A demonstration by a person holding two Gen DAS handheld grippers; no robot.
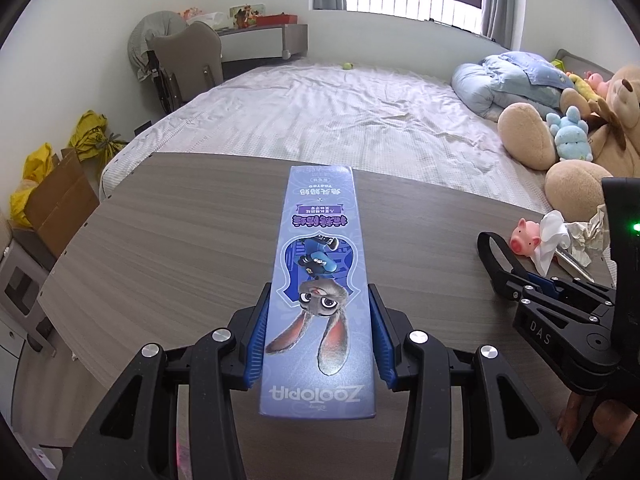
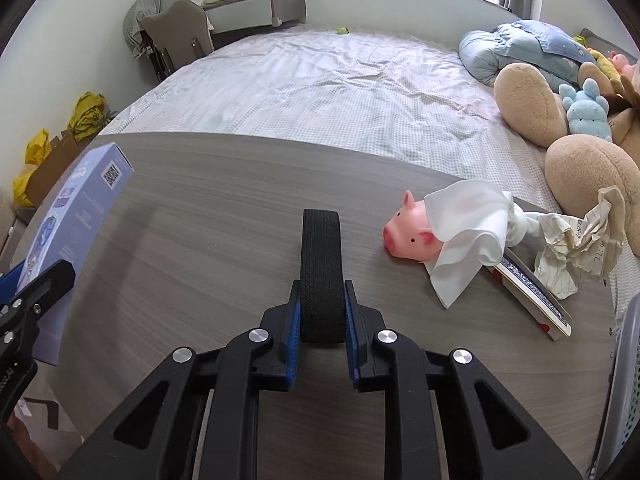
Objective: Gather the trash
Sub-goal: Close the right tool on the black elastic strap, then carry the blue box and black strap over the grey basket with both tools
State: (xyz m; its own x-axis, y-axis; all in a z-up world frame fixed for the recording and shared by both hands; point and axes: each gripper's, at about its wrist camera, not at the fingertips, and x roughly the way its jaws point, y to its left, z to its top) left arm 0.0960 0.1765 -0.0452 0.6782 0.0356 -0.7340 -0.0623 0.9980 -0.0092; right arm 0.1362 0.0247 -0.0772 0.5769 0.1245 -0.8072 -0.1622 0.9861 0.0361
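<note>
left claw [image 1: 318,334] is clamped on the long blue zootopia box [image 1: 318,280], blue pads pressed against both long sides, the box sticking straight out ahead above the grey wood bench [image 1: 180,240]. over on the right, the right claw [image 2: 322,316] is squeezed onto a black elastic band [image 2: 321,268], the loop standing up between the pads and reaching forward over the bench. off to the right of that band, near the bench's far edge, sits a pink toy pig [image 2: 410,232] with a white tissue [image 2: 468,232] draped over its back, and just beside the tissue there's a crumpled paper [image 2: 576,248] with writing on it. a flat card box with a blue patterned edge [image 2: 532,292] lies half under the tissue and paper. beyond the bench, the bed [image 2: 340,92] stretches away, with a big tan teddy bear [image 2: 580,168] and a blue duvet [image 2: 520,44] piled at its right side.
</note>
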